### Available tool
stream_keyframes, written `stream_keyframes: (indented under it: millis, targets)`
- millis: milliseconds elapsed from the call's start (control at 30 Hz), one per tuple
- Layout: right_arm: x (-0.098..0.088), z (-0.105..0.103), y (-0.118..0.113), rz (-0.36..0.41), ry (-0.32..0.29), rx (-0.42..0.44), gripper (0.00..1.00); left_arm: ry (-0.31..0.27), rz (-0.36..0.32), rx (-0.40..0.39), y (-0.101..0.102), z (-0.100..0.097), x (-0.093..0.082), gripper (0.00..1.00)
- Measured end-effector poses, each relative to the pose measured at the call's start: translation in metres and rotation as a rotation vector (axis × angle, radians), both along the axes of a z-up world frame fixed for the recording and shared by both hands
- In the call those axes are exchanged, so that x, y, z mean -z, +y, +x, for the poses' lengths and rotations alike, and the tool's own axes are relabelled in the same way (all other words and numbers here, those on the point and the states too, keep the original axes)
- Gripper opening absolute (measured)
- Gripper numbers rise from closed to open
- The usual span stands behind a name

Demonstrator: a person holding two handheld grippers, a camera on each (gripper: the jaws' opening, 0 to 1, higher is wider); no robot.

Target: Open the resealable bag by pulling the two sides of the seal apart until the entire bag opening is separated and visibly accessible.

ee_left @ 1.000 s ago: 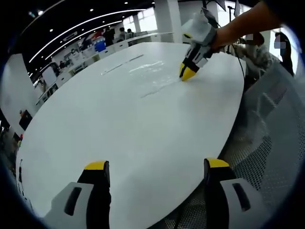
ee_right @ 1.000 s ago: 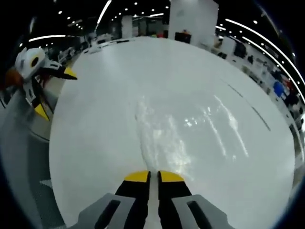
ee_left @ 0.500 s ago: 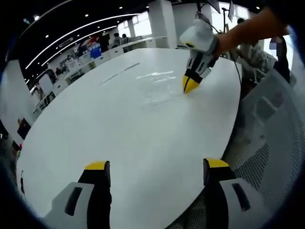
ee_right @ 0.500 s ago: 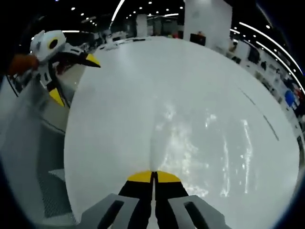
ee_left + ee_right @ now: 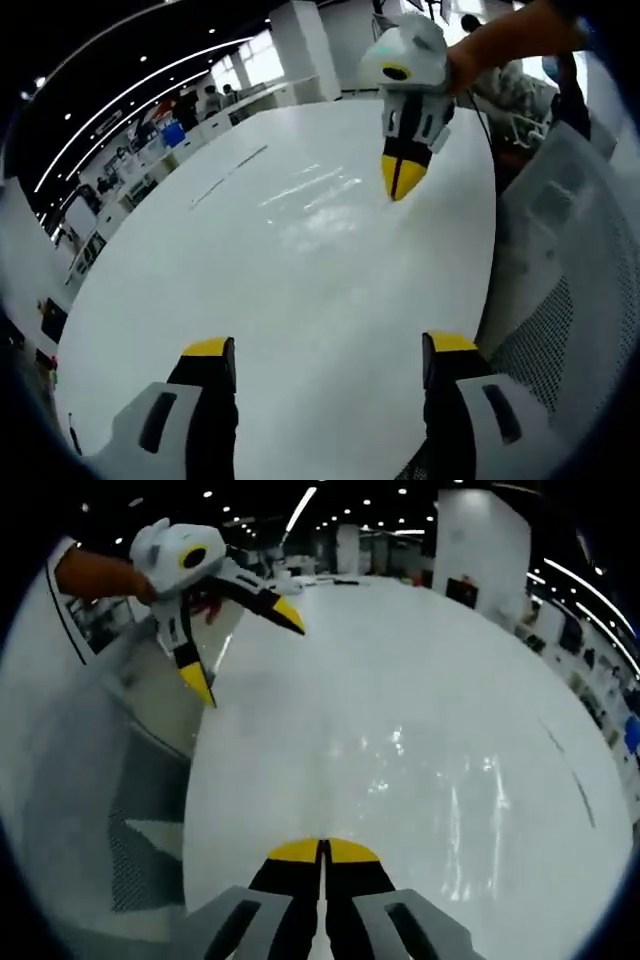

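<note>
Right tool (image 5: 403,178) pinches the clear bag (image 5: 320,205) — left tool (image 5: 245,645) now nearer.

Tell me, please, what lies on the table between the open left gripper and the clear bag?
Bare white table. In the left gripper view, nothing sits between the left gripper and the bag pinched by the right gripper.

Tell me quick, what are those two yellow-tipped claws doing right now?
Left gripper: open, holding nothing.
Right gripper: shut on the clear resealable bag.
</note>
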State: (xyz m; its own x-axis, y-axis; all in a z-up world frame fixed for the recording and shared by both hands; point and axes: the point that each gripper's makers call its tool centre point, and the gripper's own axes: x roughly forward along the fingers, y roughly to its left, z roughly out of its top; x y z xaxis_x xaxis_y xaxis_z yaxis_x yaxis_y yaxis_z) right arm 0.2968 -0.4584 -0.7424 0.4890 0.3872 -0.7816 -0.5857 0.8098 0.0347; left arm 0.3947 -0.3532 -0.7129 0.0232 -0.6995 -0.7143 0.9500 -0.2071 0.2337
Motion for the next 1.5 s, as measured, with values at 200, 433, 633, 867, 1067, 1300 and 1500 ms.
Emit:
stream_keyframes:
  millis: [200, 433, 633, 867, 1067, 1300, 1500]
  targets:
    - [-0.006, -0.008, 0.012, -0.028, 0.018, -0.112, 0.0, -0.024, -0.001, 0.074, -0.008, -0.008, -0.001, 0.7]
    - [-0.018, -0.009, 0.018, -0.041, -0.014, -0.168, 0.0, -0.065, 0.004, 0.158, -0.015, -0.015, 0.002, 0.59]
    - [-0.025, -0.013, 0.021, -0.058, -0.04, -0.217, 0.0, -0.128, -0.007, 0.26, -0.024, -0.023, 0.002, 0.45]
    - [-0.032, -0.017, 0.021, -0.053, -0.056, -0.22, 0.0, -0.183, 0.005, 0.355, -0.03, -0.027, 0.002, 0.2]
    - [-0.034, -0.019, 0.019, -0.057, -0.068, -0.216, 0.0, -0.183, 0.011, 0.409, -0.035, -0.037, 0.003, 0.07]
    - [-0.034, -0.022, 0.017, -0.045, -0.071, -0.193, 0.0, -0.157, 0.029, 0.401, -0.034, -0.043, 0.006, 0.0]
    - [-0.034, -0.02, 0.016, -0.017, -0.07, -0.132, 0.0, -0.168, 0.038, 0.398, -0.034, -0.042, 0.005, 0.0]
